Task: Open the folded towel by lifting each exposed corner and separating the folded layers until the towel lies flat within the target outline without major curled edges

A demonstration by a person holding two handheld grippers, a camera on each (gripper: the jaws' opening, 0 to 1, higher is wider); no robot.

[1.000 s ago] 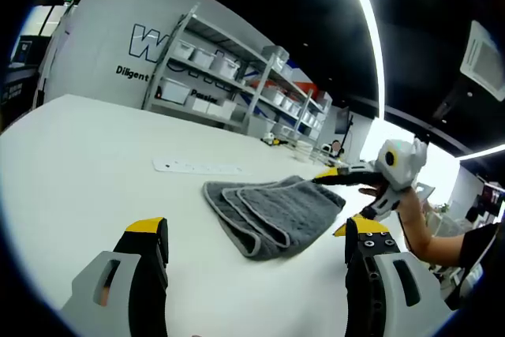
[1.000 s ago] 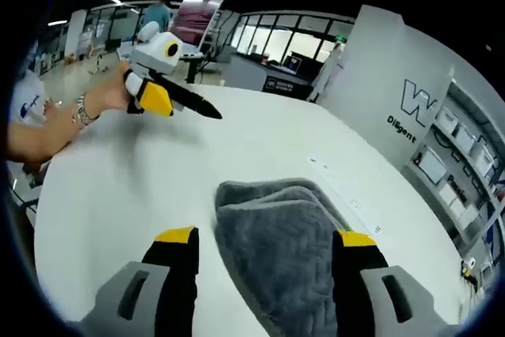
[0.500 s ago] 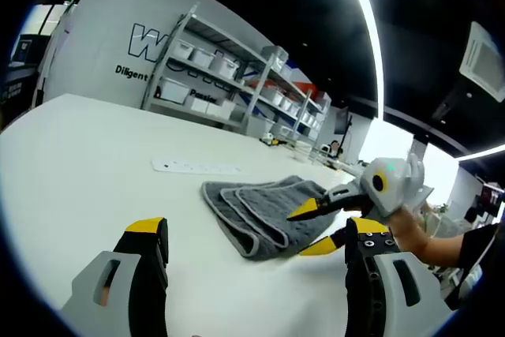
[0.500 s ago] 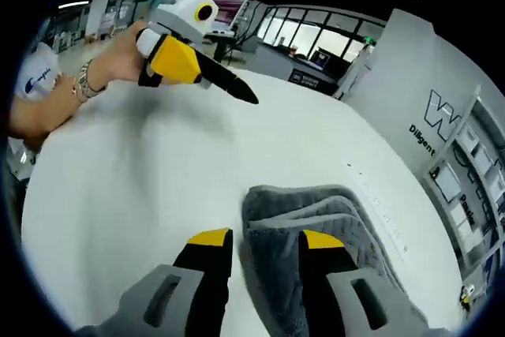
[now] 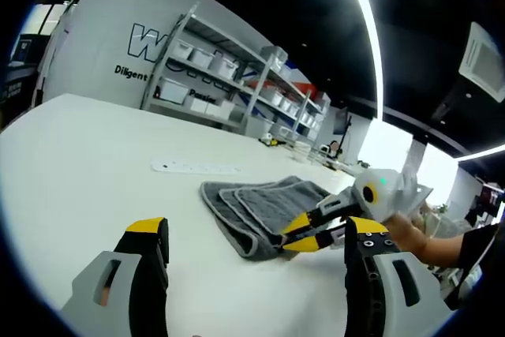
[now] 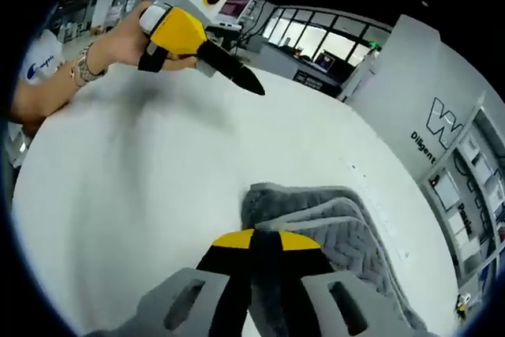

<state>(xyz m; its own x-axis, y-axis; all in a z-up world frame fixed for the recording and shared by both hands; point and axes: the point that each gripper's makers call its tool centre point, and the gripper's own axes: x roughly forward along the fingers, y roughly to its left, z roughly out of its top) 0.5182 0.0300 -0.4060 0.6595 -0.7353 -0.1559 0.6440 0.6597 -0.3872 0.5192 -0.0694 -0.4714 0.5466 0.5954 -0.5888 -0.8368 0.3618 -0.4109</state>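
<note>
At the lower left of the left gripper view, the left gripper (image 5: 252, 254) is hanging over the white table (image 5: 87, 163) with its jaws spread wide and nothing between them, well short of the cloth. Past it, toward the middle of the frame, the gray towel (image 5: 264, 207) is lying folded in stacked layers, with a white power strip (image 5: 197, 168) just behind it. Further right, the right gripper (image 5: 293, 236) is coming in from the right edge in a person's hand (image 5: 410, 230), its yellow-tipped jaws drawn together at the towel's near edge.

In the right gripper view, the left gripper (image 6: 252, 88) is showing at the upper left, held in a hand (image 6: 118, 41) above bare table. At the bottom center, the right gripper (image 6: 254, 240) is sitting with its yellow tips pressed together right where the towel (image 6: 331, 226) begins, at its rounded folded end. It appears to be pinching the towel's edge, though how many layers it has caught cannot be told.

The step in hand looks like taking the first corner. The towel is not yet opened at all. The next move probably calls for lifting that pinched edge up and peeling it away from the layers beneath, while the idle left gripper is coming down to pin or take the opposite side.
</note>
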